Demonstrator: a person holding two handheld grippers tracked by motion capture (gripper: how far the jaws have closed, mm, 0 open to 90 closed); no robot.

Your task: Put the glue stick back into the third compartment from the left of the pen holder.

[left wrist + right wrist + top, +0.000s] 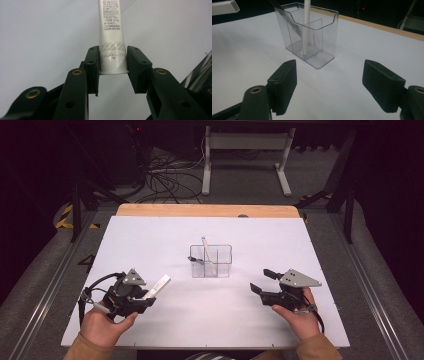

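White table [150, 235], clear organizer [211, 265]

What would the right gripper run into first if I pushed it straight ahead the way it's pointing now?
Most likely the clear organizer. The right gripper has open jaws, and bare white table lies between it and the box, which sits slightly off centre in the right gripper view, so a glancing hit is possible.

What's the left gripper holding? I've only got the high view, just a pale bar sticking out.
Observer: A white tube with small printed text, clamped between the left gripper pads near its flanged end.
Operator: Right gripper got anything?
Observer: No. The right gripper is open, with bare white table between its pads.
Operator: What's it aimed at?
Observer: The clear organizer. A white stick-like item stands in a divided compartment, and a dark item leans beside it.
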